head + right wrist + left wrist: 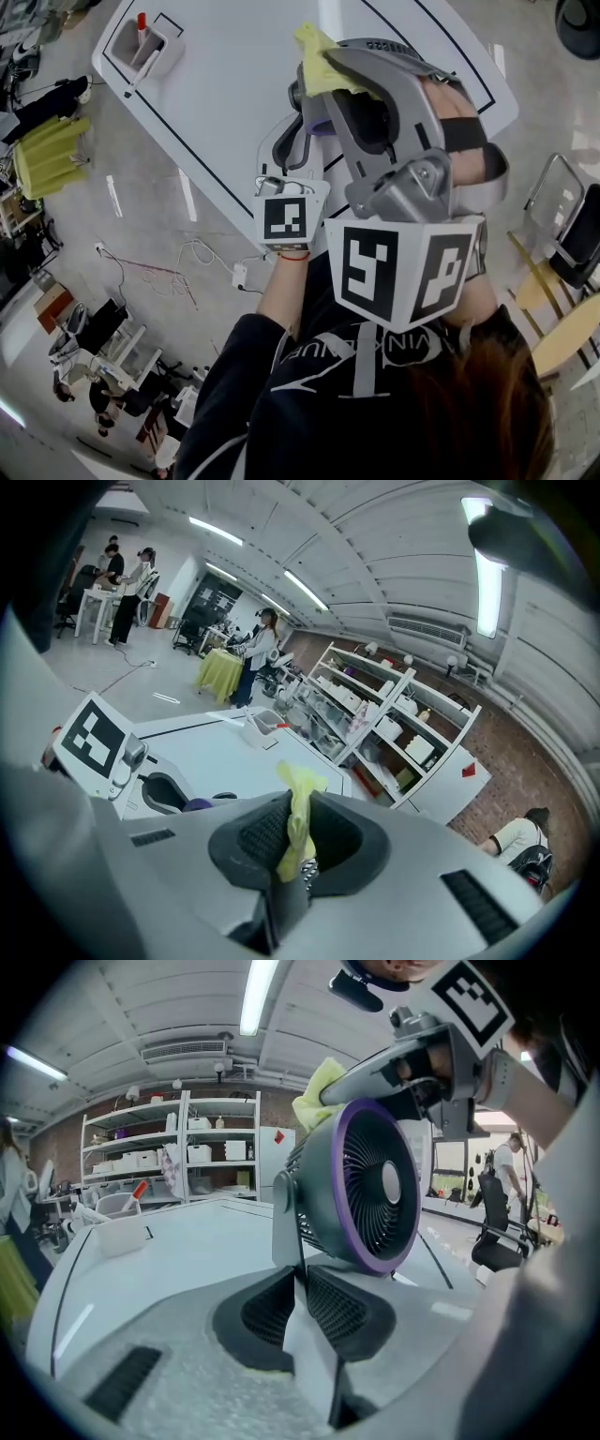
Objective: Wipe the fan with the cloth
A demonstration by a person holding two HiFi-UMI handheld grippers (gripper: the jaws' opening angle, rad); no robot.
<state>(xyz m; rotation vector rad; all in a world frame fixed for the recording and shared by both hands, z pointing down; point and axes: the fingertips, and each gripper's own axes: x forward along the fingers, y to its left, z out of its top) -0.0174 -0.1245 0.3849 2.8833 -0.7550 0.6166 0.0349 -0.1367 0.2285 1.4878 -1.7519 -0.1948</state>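
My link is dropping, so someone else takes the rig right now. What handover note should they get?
Left gripper: jaws shut on the stand of the fan, steadying it on the white table.
Right gripper: jaws shut on the yellow cloth, held at the fan's top.
Done: how much is wiped doesn't show.
Left: likely the purple rim, front grille and stand.

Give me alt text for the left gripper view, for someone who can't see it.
The left gripper is closed on the grey stand of a dark fan with a purple rim, on a white table. From the upper right, the right gripper holds a yellow cloth at the fan's top edge.
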